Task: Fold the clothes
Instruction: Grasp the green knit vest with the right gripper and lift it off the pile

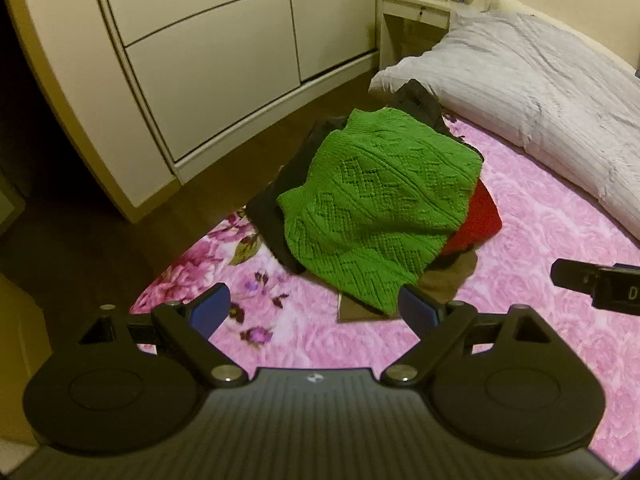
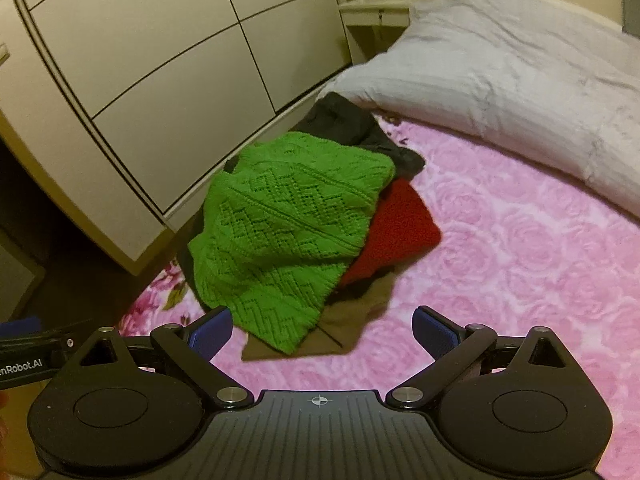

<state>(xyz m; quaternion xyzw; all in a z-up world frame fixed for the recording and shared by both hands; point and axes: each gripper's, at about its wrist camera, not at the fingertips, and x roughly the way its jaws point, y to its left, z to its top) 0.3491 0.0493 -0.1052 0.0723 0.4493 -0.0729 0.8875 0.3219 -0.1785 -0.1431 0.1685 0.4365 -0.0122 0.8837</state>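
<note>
A pile of clothes lies on a pink rose-patterned blanket (image 1: 540, 240) (image 2: 520, 264). On top is a green knitted sweater (image 1: 380, 208) (image 2: 280, 232). Under it are a red garment (image 1: 480, 220) (image 2: 400, 228), dark garments (image 1: 420, 104) (image 2: 348, 120) and a brown garment (image 1: 444, 284) (image 2: 352, 320). My left gripper (image 1: 316, 312) is open and empty, just short of the pile's near edge. My right gripper (image 2: 322, 332) is open and empty, also just short of the pile. The right gripper's side shows at the right edge of the left wrist view (image 1: 596, 284).
A white pillow (image 1: 540, 92) (image 2: 520, 72) lies at the head of the bed beyond the pile. A cream wardrobe (image 1: 220, 60) (image 2: 140, 60) stands to the left across dark floor (image 1: 100, 220). A small bedside shelf (image 1: 420, 4) stands at the back.
</note>
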